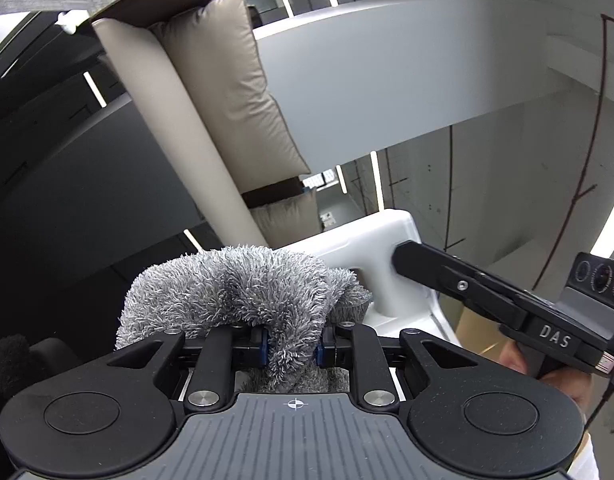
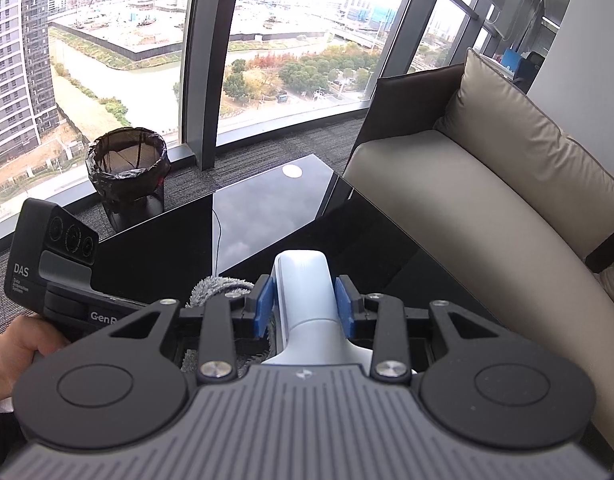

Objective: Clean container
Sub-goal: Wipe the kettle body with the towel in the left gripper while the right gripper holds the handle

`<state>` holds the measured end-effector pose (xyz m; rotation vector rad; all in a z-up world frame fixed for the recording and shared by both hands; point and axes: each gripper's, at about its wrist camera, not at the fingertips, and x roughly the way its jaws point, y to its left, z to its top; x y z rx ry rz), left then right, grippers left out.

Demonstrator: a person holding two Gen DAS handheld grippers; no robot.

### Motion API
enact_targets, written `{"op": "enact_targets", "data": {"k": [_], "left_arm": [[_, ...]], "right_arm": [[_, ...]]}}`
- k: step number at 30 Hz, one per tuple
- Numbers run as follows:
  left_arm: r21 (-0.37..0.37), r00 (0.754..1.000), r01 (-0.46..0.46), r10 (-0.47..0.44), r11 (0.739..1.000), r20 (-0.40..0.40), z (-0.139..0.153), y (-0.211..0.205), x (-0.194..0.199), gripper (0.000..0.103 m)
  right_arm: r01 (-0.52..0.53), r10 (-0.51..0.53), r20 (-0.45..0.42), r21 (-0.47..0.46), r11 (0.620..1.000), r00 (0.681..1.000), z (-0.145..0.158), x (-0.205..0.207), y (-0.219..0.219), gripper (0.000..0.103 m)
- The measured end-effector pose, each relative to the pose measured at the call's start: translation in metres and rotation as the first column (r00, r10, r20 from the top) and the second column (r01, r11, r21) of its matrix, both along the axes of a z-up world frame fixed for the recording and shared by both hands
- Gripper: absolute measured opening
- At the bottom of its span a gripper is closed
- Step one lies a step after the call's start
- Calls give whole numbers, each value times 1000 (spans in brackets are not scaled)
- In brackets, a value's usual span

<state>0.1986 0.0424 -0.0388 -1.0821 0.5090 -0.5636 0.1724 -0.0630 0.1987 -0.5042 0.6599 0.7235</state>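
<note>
A fluffy grey cloth (image 1: 235, 284) bulges out in front of my left gripper (image 1: 293, 346), whose blue pads are shut on a fold of it. The cloth presses against a white plastic container (image 1: 371, 244) held up in the air. In the right wrist view my right gripper (image 2: 305, 308) is shut on a white, rounded part of that container (image 2: 303, 280), with a blue pad on each side. One of its black fingers (image 1: 427, 268) shows against the container in the left wrist view. A tuft of the cloth (image 2: 221, 284) peeks out left of the container.
Below lies a glossy black table (image 2: 267, 216). A beige sofa (image 2: 487, 184) with cushions stands to its right. A bin lined with a black bag (image 2: 127, 168) sits on the carpet by the tall windows (image 2: 211, 60). A hand (image 2: 23, 340) holds the left gripper's handle.
</note>
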Motion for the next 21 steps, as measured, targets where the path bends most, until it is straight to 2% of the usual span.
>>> {"op": "enact_targets", "data": {"k": [5,8,16,21], "left_arm": [[30,995,-5,8,1000,-99,-17,5,7,18],[29,993,-8,11,1000,-117,-19,9,11,18],[5,1000,-27,27,1000,0,2,28,-3,18],[-59,995,-69,73,996,64,7,42,-13,18]], "right_arm": [[1,-1,3,-3,1000,1000,-1,-1,1,36],[1,-1,4,-3,1000,1000,-1,-1,1,36],[-6,6,9,-8,1000,1000,0,-1,1,36],[-4,4,12,-7,1000,1000,-1,-1,0,36]]}}
